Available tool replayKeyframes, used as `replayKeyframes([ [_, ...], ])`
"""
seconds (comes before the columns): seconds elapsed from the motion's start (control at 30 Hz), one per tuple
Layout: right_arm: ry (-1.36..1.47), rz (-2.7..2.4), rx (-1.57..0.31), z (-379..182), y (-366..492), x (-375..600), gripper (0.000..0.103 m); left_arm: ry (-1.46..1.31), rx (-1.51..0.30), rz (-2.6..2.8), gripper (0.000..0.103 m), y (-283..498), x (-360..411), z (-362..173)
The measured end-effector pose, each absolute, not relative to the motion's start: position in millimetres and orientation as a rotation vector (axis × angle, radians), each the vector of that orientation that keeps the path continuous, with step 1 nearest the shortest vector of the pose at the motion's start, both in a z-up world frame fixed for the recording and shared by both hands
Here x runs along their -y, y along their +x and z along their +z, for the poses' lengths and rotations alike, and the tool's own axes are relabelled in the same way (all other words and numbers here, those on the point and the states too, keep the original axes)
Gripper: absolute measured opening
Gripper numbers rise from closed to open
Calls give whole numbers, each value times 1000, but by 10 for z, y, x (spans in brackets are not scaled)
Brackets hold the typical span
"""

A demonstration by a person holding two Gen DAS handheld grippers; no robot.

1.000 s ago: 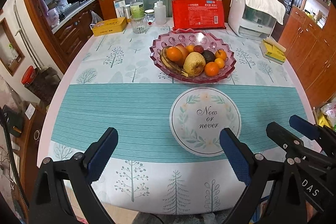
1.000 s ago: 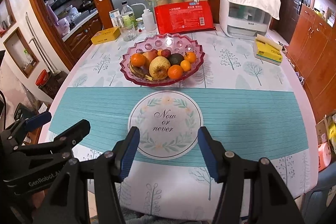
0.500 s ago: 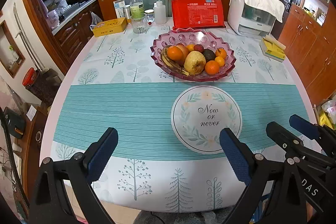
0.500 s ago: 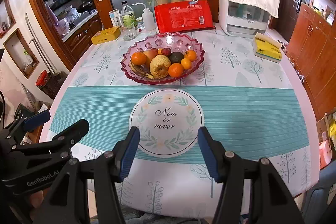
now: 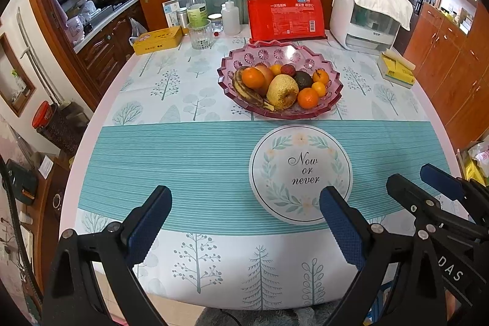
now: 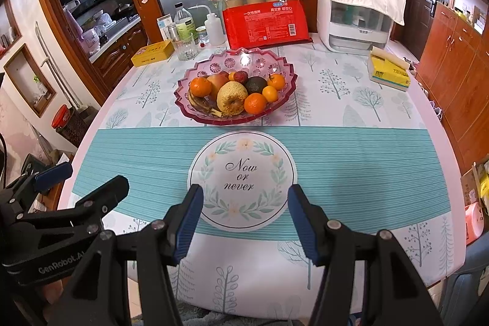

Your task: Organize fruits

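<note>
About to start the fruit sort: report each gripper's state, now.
Left gripper: open, holding nothing.
Right gripper: open, holding nothing.

I'm in a home dining room: wooden cabinets [image 6: 458,57] right of my fingers, a kitchen stove [image 6: 101,17] beyond a doorway far left.

black tongs [image 5: 244,231], blue ribbed pads [image 5: 149,229]
</note>
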State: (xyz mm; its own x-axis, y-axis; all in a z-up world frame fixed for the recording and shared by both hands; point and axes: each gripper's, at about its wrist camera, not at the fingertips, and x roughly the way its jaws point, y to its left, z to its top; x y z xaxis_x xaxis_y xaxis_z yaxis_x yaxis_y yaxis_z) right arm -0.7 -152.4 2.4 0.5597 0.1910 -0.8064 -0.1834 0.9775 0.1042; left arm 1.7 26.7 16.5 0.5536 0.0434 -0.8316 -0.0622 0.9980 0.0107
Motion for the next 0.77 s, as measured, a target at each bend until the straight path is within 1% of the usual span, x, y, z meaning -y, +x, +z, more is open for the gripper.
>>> replayKeyframes([
  [0.77, 11, 221, -953, 16, -5, 1535, 58, -18, -991, 58, 97, 13, -261, 139],
])
